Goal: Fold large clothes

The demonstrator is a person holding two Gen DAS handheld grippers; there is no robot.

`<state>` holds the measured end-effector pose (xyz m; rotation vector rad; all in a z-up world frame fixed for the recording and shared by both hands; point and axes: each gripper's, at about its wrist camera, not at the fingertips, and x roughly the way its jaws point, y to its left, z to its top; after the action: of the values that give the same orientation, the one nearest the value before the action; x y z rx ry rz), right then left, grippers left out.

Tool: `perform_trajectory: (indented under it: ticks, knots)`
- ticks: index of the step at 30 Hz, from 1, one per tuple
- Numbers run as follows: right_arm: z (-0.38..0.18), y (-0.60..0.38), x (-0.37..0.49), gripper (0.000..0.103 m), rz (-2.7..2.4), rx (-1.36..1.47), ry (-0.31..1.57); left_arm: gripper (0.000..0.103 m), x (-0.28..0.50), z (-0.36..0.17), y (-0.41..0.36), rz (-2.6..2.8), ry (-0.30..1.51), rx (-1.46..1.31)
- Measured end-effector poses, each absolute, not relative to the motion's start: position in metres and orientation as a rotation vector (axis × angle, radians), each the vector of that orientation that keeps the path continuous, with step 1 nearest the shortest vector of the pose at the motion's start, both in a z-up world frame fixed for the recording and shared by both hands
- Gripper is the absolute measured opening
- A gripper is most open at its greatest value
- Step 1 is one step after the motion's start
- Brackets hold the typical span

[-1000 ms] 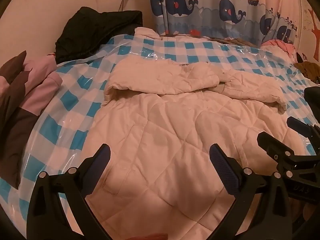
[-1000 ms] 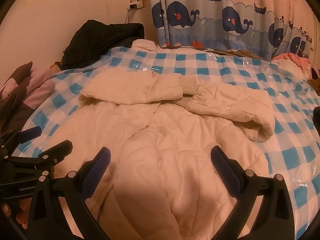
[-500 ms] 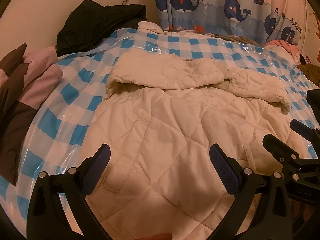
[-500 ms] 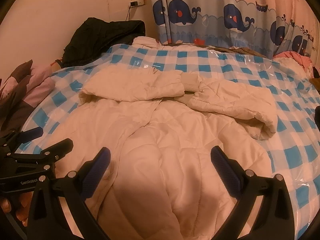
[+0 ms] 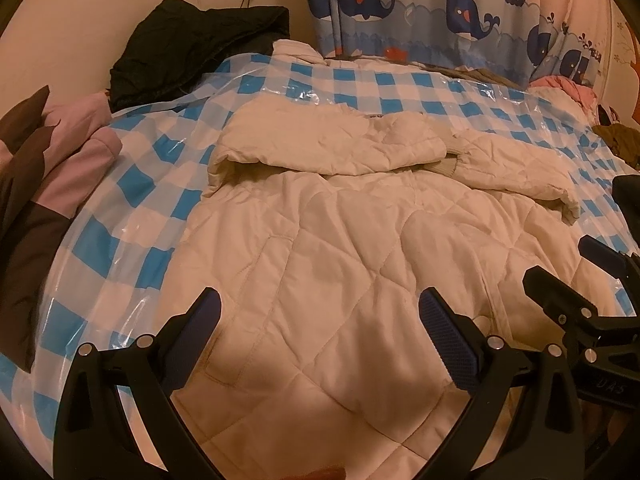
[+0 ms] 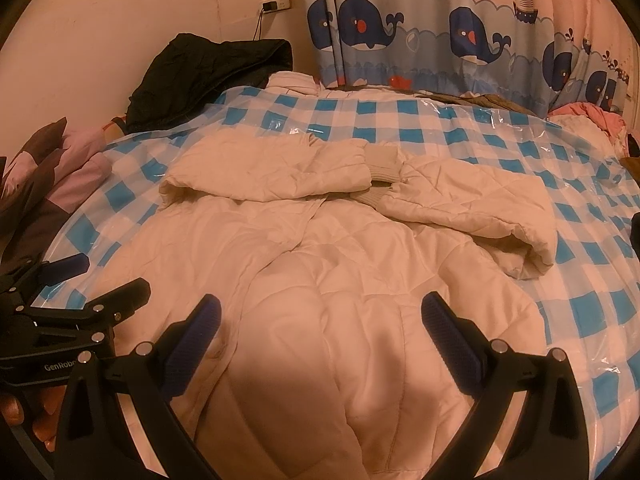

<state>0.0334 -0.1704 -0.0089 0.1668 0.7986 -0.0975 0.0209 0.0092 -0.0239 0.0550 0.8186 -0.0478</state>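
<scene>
A cream quilted jacket [image 5: 340, 248] lies spread over the middle of a blue-and-white checked plastic sheet [image 5: 132, 184], its two sleeves folded inward so the ribbed cuffs [image 6: 382, 166] meet near the centre of the frame. In the left wrist view the left gripper [image 5: 320, 332] fills the lower edge with its blue-padded fingers spread wide, nothing between them, the jacket's hem region below and ahead. In the right wrist view the right gripper [image 6: 320, 332] stands likewise wide apart and empty above the jacket's lower body. Each gripper shows at the side of the other's view: the right one at the right edge of the left view [image 5: 592, 280], the left one at the lower left of the right view [image 6: 80, 284].

A black garment [image 5: 192, 44] is heaped at the upper left against the wall, below a wall socket [image 6: 276, 0] with a cable hanging down. A pink and brown garment [image 5: 48, 168] sits at the left edge, overlapping the sheet's border. A whale-print curtain [image 6: 440, 32] hangs across the top right, with pink cloth [image 6: 588, 114] bunched at the far right. Bare checked sheet runs around the jacket on the left, top and right sides.
</scene>
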Motion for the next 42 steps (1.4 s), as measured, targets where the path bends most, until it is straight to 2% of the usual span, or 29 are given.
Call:
perform_trajectory:
  ticks: [15, 42]
  knots:
    - [-0.0088, -0.1705, 0.0337, 0.096, -0.099, 0.167, 0.799, 0.095, 0.0177, -0.0164, 0.0141, -0.106, 0.79, -0.021]
    - [-0.0069, -0.1709, 0.0328, 0.096, -0.099, 0.176, 0.794, 0.095, 0.0207, -0.0196, 0.0105, -0.083, 0.791, 0.028]
